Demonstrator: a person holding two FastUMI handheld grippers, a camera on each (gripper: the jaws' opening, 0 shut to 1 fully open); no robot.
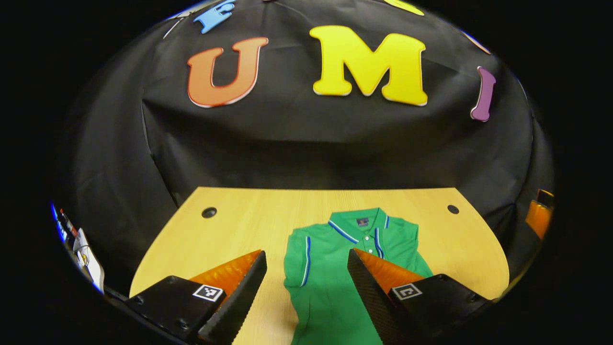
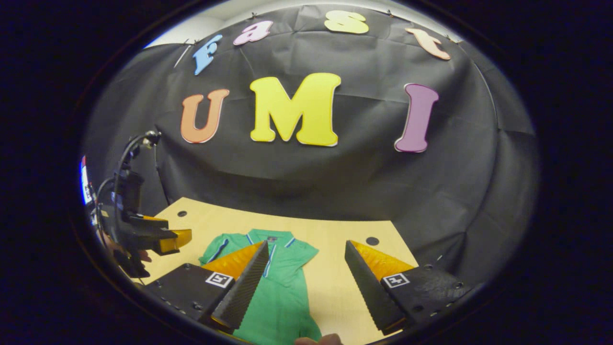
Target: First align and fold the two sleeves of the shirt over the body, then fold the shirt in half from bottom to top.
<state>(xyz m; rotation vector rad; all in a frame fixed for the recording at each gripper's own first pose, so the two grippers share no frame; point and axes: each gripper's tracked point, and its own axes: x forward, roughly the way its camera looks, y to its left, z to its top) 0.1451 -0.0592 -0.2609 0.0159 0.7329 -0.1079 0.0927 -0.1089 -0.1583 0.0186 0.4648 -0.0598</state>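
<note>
Nearest you, the left gripper (image 1: 306, 287) hangs with its jaws spread wide and empty above the green polo shirt (image 1: 330, 287); your right gripper (image 2: 306, 282) is equally wide, holding nothing, over the shirt's right edge. The wooden table (image 1: 230, 225) carries the shirt lying lengthwise, collar (image 1: 364, 225) toward the booth wall. Both short sleeves (image 1: 299, 258) look already tucked over the body, so I judge the sleeve folds done; the bottom-to-top fold remains for you.
</note>
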